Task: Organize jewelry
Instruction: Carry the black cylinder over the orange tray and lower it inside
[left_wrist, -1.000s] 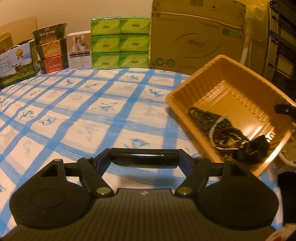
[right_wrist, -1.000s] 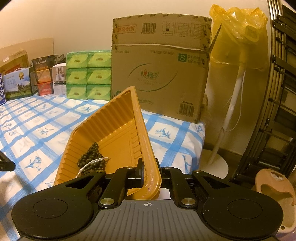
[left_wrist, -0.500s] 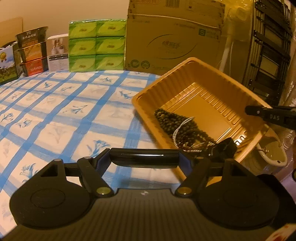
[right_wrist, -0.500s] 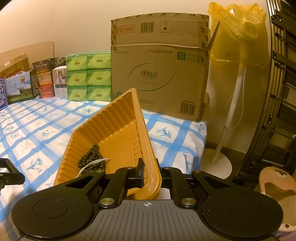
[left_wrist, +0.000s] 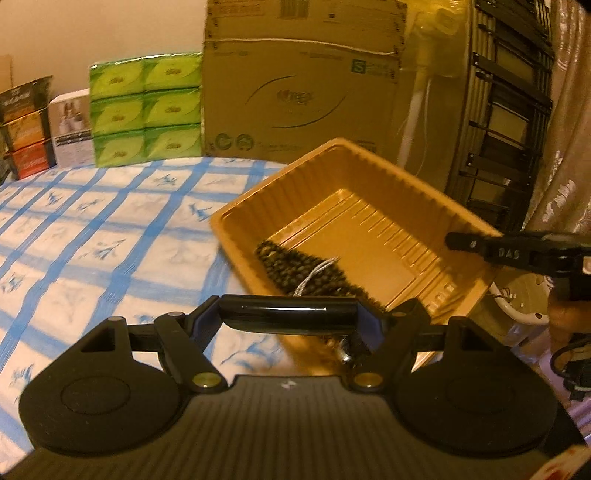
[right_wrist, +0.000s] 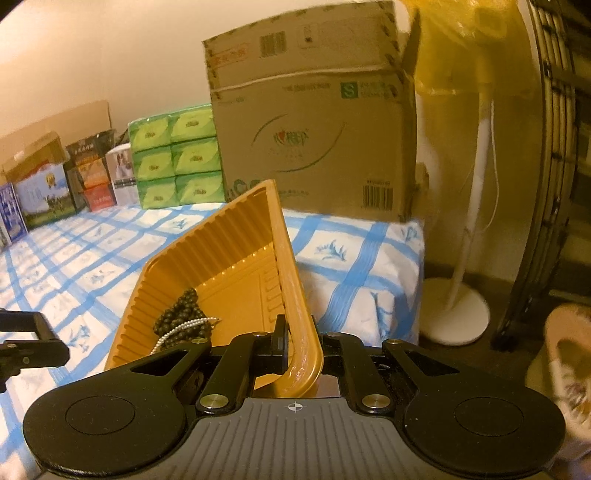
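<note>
the cardboard box (right_wrist: 314, 147) carries a white "s" on a green square at its upper right corner. left of the box, print on the green packs (right_wrist: 173, 155) is too small to read. the right gripper (left_wrist: 476, 244) reads "das".

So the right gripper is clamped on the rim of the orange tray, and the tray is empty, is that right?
Not quite. The right gripper is clamped on the orange tray's rim, but the tray is not empty: dark beads and a pale bead strand lie inside, as the right wrist view shows.
</note>
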